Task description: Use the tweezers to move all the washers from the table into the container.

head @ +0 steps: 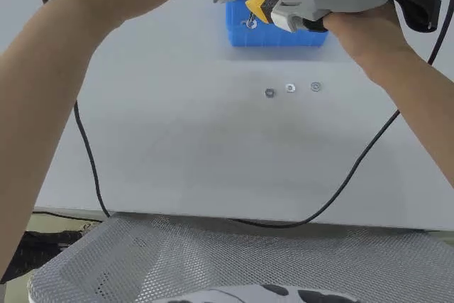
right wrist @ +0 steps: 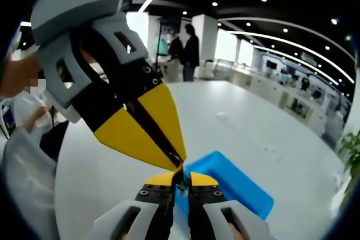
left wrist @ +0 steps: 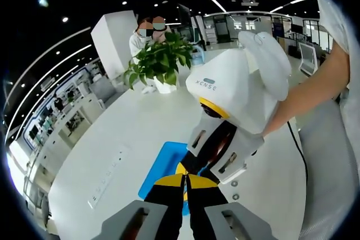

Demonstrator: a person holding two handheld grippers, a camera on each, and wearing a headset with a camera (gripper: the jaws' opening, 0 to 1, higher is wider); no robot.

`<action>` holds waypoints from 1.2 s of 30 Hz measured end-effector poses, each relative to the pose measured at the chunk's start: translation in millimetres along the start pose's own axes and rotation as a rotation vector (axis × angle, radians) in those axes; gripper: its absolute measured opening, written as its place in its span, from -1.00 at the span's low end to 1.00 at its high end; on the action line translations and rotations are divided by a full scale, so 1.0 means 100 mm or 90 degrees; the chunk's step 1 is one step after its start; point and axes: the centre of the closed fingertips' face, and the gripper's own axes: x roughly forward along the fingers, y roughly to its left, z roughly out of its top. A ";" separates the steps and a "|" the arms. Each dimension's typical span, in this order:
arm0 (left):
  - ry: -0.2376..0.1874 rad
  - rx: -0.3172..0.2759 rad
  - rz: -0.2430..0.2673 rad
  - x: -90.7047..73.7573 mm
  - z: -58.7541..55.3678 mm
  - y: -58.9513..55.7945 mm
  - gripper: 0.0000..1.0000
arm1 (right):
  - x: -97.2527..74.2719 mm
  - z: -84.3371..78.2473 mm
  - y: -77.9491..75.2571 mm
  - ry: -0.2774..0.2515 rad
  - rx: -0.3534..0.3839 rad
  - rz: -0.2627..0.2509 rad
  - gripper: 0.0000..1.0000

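Both grippers meet tip to tip above the blue container [head: 280, 33]. The left gripper [left wrist: 187, 182] has its jaws pressed narrow, with only a dark slit between them. The right gripper [right wrist: 181, 179] is closed too, and it seems to pinch a thin metal piece, which I take for the tweezers [head: 250, 22], though it is too small to be sure. Three washers [head: 290, 88] lie on the table [head: 177, 140], on my side of the jaws and well apart from them. Their row runs across, left to right. I judge the right gripper is nearer to them.
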 end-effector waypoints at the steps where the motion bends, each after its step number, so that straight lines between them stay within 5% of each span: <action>1: 0.000 0.002 0.001 0.01 0.01 0.00 -1.00 | 0.02 -0.01 -0.06 -0.001 0.003 -0.003 -0.92; 36: 0.041 -0.020 -0.022 0.35 -0.34 0.10 -1.00 | 0.34 -0.37 -0.18 0.032 0.037 -0.001 -0.92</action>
